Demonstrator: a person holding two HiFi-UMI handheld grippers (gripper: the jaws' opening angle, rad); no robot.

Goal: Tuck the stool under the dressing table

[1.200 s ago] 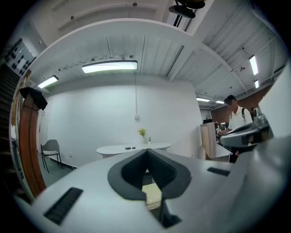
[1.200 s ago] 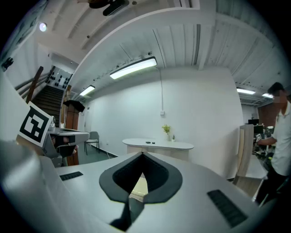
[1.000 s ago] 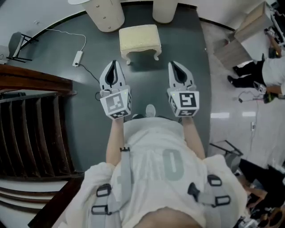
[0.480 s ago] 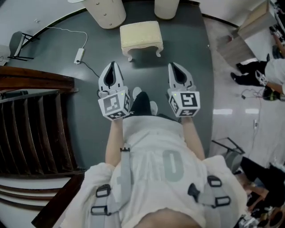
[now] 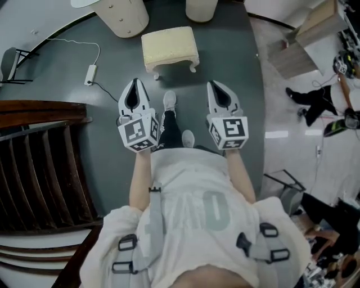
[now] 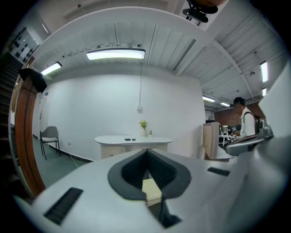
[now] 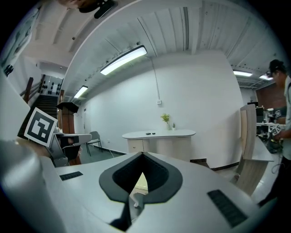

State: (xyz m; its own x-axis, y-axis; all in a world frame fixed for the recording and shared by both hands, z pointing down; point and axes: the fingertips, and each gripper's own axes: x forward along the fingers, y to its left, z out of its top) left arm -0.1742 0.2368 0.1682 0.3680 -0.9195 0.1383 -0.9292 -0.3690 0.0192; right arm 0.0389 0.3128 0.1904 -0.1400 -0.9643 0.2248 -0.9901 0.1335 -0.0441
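Note:
A cream cushioned stool (image 5: 169,48) stands on the dark floor, in front of the white dressing table's two pedestals (image 5: 121,14). My left gripper (image 5: 135,83) and right gripper (image 5: 216,84) are held side by side, both shut and empty, a short way short of the stool and pointing at it. In the left gripper view the dressing table (image 6: 133,140) stands against the white wall, and a strip of the stool (image 6: 152,190) shows through the jaw opening. The right gripper view shows the same table (image 7: 159,134) and a sliver of stool (image 7: 140,182).
A power strip (image 5: 90,72) with its cable lies on the floor at left. Dark wooden stair rails (image 5: 39,163) fill the left side. A chair (image 5: 11,59) stands far left, a wooden panel (image 5: 315,28) upper right, and a person (image 5: 315,95) at right. My shoe (image 5: 169,100) is between the grippers.
The person has stepped forward, one foot now out between the grippers. Both grippers have moved toward the stool and slightly lower, so the stool lies closer to their tips.

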